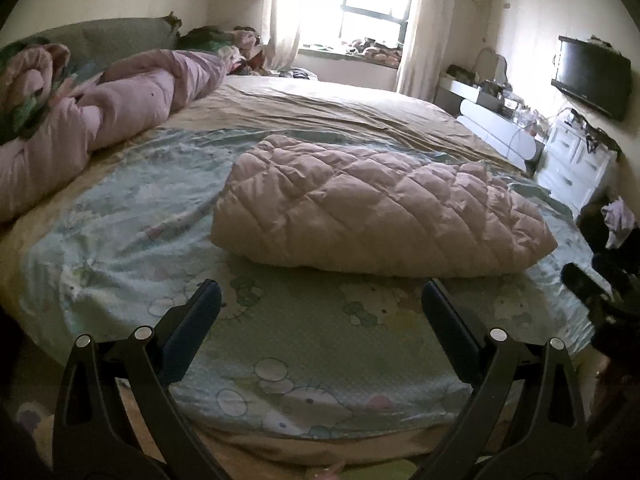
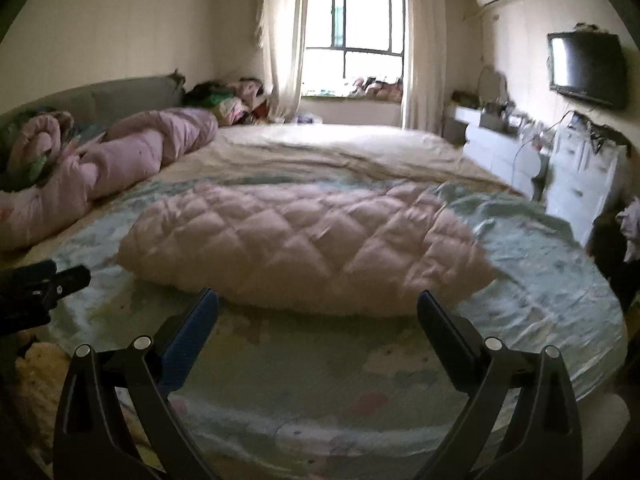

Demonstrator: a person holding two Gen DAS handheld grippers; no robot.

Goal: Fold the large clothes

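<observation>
A pale pink quilted down coat (image 1: 376,208) lies folded into a thick bundle on the light green cartoon-print sheet (image 1: 132,216) of the bed. In the right wrist view the same coat (image 2: 304,244) lies straight ahead, slightly blurred. My left gripper (image 1: 322,292) hovers open over the sheet, just short of the coat's near edge, holding nothing. My right gripper (image 2: 318,302) is also open and empty, its fingertips close to the coat's front edge. The right gripper (image 1: 592,292) shows at the right edge of the left wrist view, and the left gripper (image 2: 48,280) at the left edge of the right wrist view.
A rolled pink duvet (image 1: 120,100) lies along the bed's left side by the grey headboard (image 1: 108,38). Beige bedding (image 1: 328,108) covers the far half. White drawers (image 1: 576,160), a wall television (image 1: 592,76) and dark clothes (image 1: 612,232) stand at the right; a bright window (image 2: 354,40) is behind.
</observation>
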